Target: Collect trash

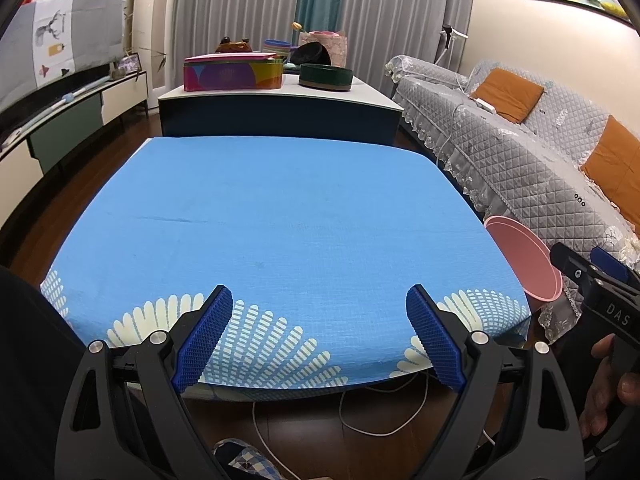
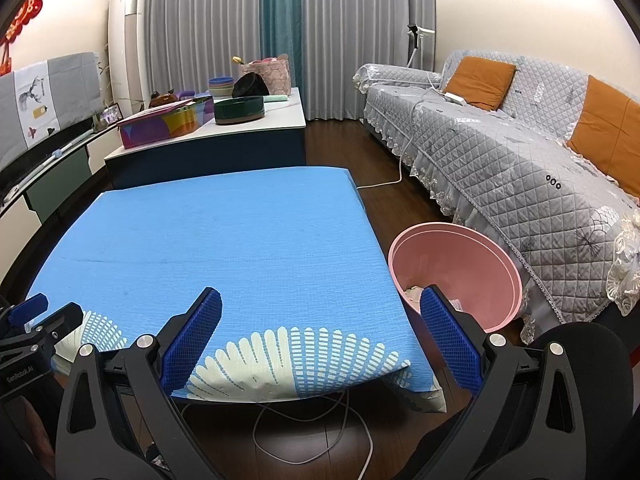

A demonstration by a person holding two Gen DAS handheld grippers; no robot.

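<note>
bin (image 2: 480, 268): round pink plastic tub, upright, mouth open, walls flaring wider toward the rim
bin place: on the dark wood floor, just beside the right edge of the blue-covered desk (image 2: 224, 240), between it and the grey quilted sofa (image 2: 500, 160); in the left wrist view only part of its rim and wall shows past the desk's right edge
trash (image 2: 414, 293): pale crumpled scraps, paper-like, lying at the bottom of the bin; partly hidden, so their number cannot be told
</note>
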